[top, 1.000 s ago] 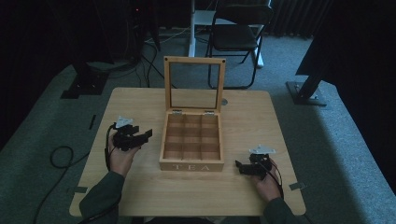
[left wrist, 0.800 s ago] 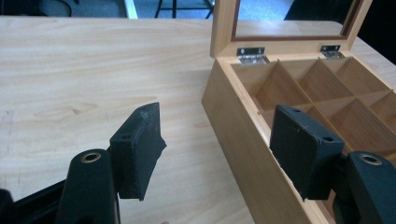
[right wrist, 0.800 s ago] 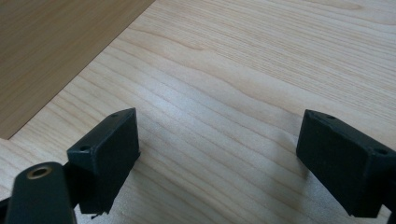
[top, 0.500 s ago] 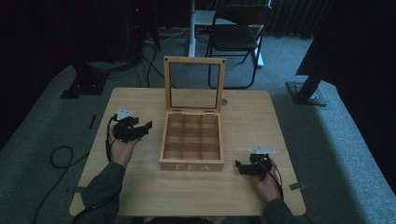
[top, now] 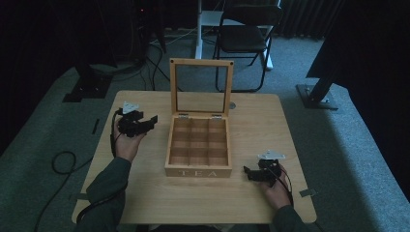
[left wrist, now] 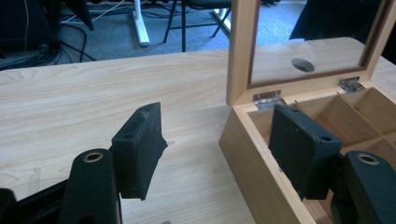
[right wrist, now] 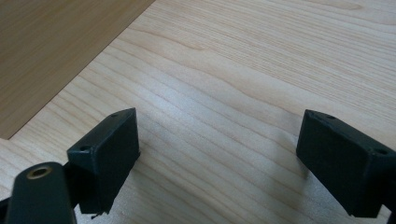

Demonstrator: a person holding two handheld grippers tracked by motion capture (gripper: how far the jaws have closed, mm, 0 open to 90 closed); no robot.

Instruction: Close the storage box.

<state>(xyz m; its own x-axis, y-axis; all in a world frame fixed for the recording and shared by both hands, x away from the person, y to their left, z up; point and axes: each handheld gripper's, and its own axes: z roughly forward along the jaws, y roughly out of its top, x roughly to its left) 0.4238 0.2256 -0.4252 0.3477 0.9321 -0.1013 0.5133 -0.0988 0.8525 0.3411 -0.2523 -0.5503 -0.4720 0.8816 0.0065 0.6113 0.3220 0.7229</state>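
The square wooden tea box with nine compartments sits mid-table, glass lid upright, compartments empty. Left tongs beside it and right tongs near its front corner gape wide, holding nothing; filling or closing seemingly remains.

tea box mid-table, chair behind

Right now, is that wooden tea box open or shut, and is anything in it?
Open: the tea box has its glass lid standing upright on the hinges. The compartments look empty.
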